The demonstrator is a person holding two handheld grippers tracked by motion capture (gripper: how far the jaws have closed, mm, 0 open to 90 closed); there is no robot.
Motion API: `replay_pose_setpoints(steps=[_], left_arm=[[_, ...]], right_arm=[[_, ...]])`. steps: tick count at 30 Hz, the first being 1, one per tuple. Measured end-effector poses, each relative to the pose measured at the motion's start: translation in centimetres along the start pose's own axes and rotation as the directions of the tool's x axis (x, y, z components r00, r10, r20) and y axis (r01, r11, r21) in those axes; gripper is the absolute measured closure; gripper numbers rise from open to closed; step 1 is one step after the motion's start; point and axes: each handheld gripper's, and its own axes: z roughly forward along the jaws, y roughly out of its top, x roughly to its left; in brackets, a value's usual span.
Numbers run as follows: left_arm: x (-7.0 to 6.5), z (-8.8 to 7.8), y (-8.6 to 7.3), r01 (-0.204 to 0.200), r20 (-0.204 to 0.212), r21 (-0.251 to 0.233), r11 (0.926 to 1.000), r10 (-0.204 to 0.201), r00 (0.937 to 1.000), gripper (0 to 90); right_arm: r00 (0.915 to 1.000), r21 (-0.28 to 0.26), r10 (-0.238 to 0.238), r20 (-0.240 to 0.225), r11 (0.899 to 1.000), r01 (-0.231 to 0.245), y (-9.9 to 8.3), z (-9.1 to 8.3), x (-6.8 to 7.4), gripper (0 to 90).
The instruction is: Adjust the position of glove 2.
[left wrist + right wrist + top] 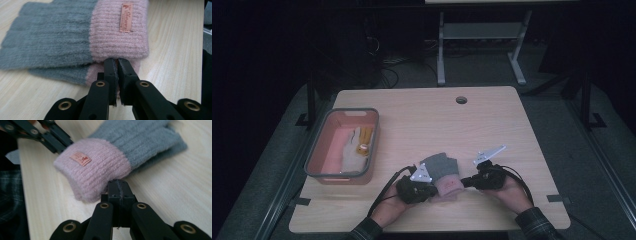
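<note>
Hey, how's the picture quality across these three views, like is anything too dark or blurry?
High view: dim overall, the room behind the table nearly black, the bin and glove small but readable. Left gripper view: bright and even, the glove's label soft, its print unreadable. Right gripper view: the glove and the far left gripper blurred, the near jaws sharper.

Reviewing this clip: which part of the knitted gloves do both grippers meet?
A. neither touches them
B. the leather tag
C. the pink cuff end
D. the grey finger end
C: the left gripper and the right gripper both meet the gloves' pink cuff, jaws closed.
</note>
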Motion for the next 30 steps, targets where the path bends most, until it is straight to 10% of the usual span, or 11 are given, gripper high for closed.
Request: replay_pose_setpoints(steps=[17, 30], left_arm=[[2.1, -3.1, -1.5, 0.069, -0.025, -0.003, 0.9976, -0.069, 0.9973, 69.3], [2.6, -3.3, 0.5, 0.063, -0.082, -0.021, 0.9978, -0.065, 0.9945, 83.3]], right_arm=[[0.9952, 0.033, -0.096, 0.017, 0.995, 0.095, 0.8, 1.0, 2.1, 86.3], [0.9943, 0.048, -0.091, 0.056, 0.995, 0.088, 0.8, 2.1, 1.2, 90.0]])
